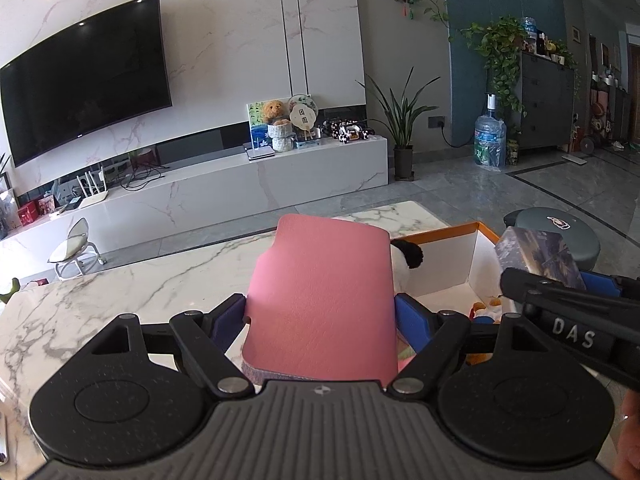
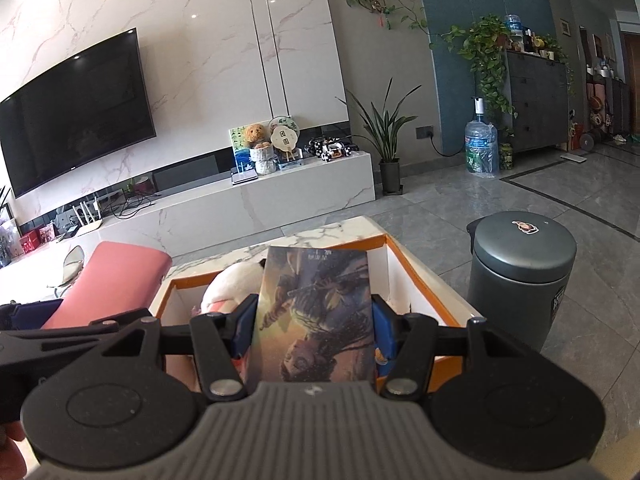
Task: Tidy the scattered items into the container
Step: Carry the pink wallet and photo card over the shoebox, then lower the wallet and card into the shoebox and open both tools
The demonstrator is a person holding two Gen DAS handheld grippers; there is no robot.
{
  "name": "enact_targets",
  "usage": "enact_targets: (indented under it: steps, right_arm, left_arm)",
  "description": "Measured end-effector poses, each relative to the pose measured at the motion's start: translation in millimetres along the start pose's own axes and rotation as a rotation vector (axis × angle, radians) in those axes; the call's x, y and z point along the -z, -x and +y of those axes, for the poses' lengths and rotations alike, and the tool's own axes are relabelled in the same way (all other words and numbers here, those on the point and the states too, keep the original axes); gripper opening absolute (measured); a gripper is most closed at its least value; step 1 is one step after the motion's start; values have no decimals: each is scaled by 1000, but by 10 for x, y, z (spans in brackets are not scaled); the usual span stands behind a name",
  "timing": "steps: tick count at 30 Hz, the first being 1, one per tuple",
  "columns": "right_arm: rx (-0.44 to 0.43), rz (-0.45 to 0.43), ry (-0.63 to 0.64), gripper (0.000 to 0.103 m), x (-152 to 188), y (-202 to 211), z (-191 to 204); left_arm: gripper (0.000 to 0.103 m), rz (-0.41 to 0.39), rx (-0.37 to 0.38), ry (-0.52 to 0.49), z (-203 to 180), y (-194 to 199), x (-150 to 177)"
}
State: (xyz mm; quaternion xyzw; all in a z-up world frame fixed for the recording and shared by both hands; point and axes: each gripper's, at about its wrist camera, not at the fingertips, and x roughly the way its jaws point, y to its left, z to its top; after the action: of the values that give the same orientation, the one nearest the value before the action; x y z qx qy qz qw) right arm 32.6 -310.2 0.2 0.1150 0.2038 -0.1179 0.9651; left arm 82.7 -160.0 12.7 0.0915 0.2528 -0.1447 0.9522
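My left gripper (image 1: 320,316) is shut on a pink leather pouch (image 1: 320,296) and holds it above the marble table (image 1: 120,304), just left of the orange-rimmed white box (image 1: 476,256). My right gripper (image 2: 314,320) is shut on a box with dark fantasy artwork (image 2: 316,312) and holds it over the orange-rimmed box (image 2: 416,276). The artwork box also shows at the right of the left wrist view (image 1: 536,252). A white plush toy (image 2: 232,284) with a black ear (image 1: 410,254) lies inside the orange-rimmed box. The pink pouch also shows at the left of the right wrist view (image 2: 108,284).
A grey cylindrical bin (image 2: 520,276) stands on the floor right of the table. A TV (image 1: 84,80) and a white TV console (image 1: 240,184) lie beyond the table. A small stool (image 1: 74,248) stands near the console. Small colourful toys (image 1: 486,308) lie in the box.
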Motion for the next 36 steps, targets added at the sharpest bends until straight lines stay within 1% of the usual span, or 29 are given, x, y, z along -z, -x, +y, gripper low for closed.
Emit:
enact_targets:
  steps: [4, 7, 11, 15, 20, 23, 27, 29, 33, 36]
  right_arm:
    - [27, 1, -16, 60, -59, -127, -140]
    - [35, 12, -31, 60, -80, -234, -227]
    - [12, 42, -43, 60, -66, -387, -273]
    - [-7, 86, -71, 60, -4, -552, -307]
    - [-7, 140, -112, 60, 76, -762, -386]
    - [-6, 158, -119, 60, 100, -847, -422]
    - [-25, 193, -137, 60, 122, -945, -443]
    - [-28, 200, -125, 60, 131, -994, -415]
    - [-68, 229, -139, 60, 149, -1088, -372]
    - [-96, 254, -140, 60, 176, -1136, -295]
  left_arm:
    - [94, 12, -5, 6, -7, -126, -28]
    - [94, 23, 6, 6, -51, -220, -42]
    - [94, 30, 45, -16, -169, -334, -47]
    - [94, 47, 69, -33, -242, -461, -2]
    - [93, 69, 98, -54, -298, -582, 94]
    - [93, 98, 109, -55, -325, -675, 140]
    - [94, 128, 117, -68, -330, -740, 196]
    - [94, 142, 122, -76, -326, -764, 211]
    - [94, 202, 171, -69, -286, -804, 237]
    - [94, 240, 171, -70, -265, -857, 301]
